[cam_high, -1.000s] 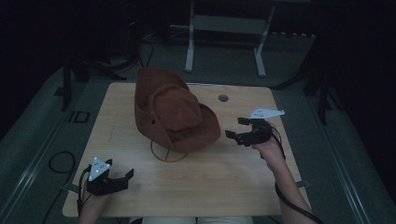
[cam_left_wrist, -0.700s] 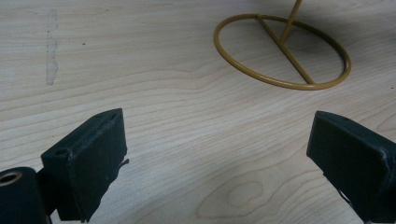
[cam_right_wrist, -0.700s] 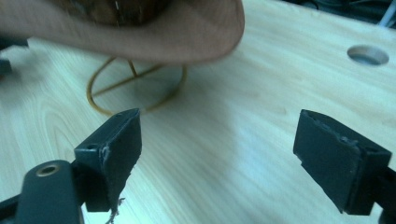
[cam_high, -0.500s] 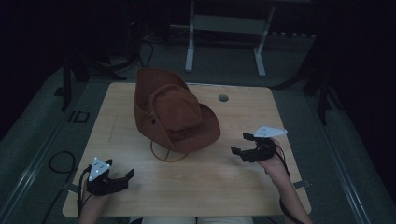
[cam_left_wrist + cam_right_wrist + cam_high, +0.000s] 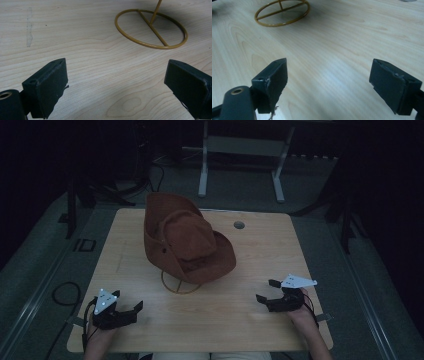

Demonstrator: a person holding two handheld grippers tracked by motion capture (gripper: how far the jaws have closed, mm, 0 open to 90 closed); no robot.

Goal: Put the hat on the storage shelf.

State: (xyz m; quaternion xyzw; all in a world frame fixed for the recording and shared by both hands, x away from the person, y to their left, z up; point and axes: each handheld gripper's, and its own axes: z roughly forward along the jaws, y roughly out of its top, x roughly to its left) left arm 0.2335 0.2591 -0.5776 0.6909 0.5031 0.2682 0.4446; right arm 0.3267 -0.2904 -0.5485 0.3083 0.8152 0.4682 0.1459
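The hat (image 5: 187,240) sits mid-table on its wire stand (image 5: 179,283); the left gripper (image 5: 131,311) and right gripper (image 5: 266,291) rest near the front edge, jaws apart and empty; a careless tug could topple the stand.

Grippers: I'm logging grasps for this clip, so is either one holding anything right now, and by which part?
Nothing is held. The left gripper and right gripper are both open over bare table, apart from the hat.
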